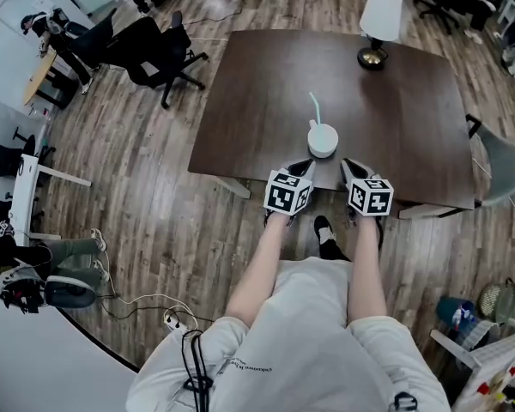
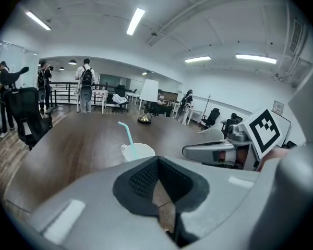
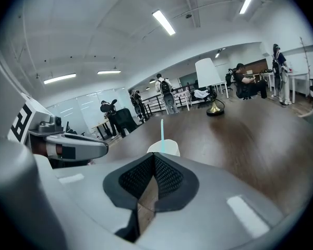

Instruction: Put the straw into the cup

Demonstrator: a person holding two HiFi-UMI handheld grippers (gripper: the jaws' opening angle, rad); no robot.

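Table (image 1: 257, 101) with cup (image 1: 323, 139), lamp (image 1: 379, 20)

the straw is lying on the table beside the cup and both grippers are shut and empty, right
Not quite. The straw is not lying on the table; it stands in the cup, leaning a little, as the head view shows. The rest holds: the left gripper and the right gripper are both shut and empty.

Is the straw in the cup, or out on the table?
In: the straw rises at a tilt from the top of the white cup, which stands upright on the table.
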